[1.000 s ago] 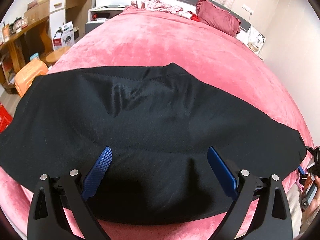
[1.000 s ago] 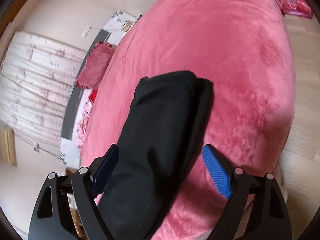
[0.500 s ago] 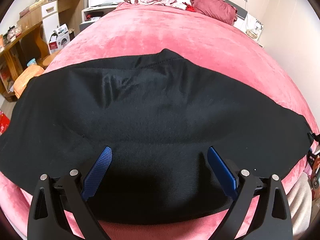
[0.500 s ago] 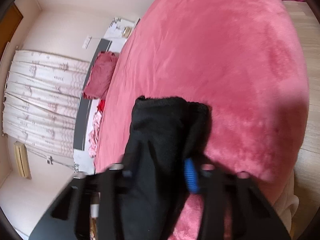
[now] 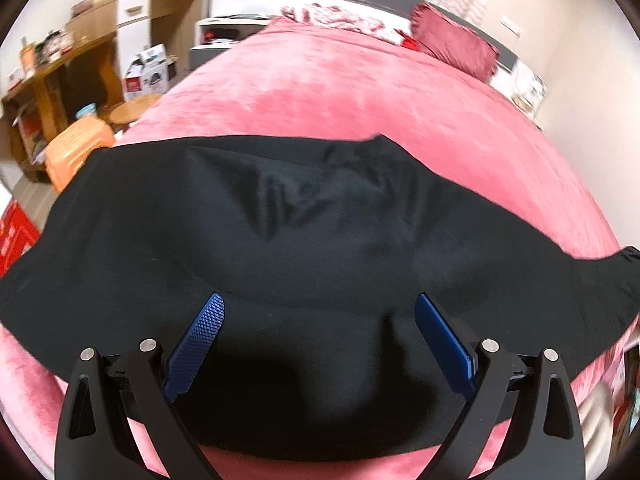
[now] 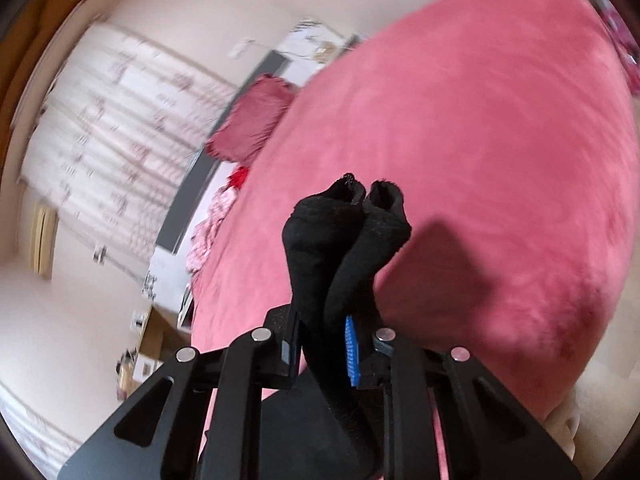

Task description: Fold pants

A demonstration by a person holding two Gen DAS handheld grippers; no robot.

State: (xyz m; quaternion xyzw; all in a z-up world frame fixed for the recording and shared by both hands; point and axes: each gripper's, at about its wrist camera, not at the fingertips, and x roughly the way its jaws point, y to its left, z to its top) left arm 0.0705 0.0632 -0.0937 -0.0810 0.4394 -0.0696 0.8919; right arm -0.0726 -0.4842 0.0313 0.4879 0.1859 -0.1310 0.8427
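The right gripper is closing its jaws on a bunched end of the black pants, and the frames show the cloth already squeezed between the blue pads. Two rounded lobes of fabric stick up past the fingertips, clear of the pink bedspread, so this end hangs in the air while the rest of the garment trails down out of that view. Which end it is, cuffs or waistband, I cannot tell.

The left gripper stands with its jaws wide apart and holds nothing. Its two blue pads hang over the near edge of the pants without pinching any cloth, pointing steeply down at the fabric.

From the left wrist view, the pants lie flat across the bed in a wide black band that runs from side to side, so the long axis is crosswise to the way the left gripper points. The raised end is at the far right of that band, where the cloth lifts off the bedspread near the frame edge.

My reading is that the fold turns on this axis: the gripped end needs to travel along the length of the band toward its opposite end on the left, near the orange stool. The right hand is the one already on that end; the left is nearer the middle, well placed to pin the cloth or take the fold line.
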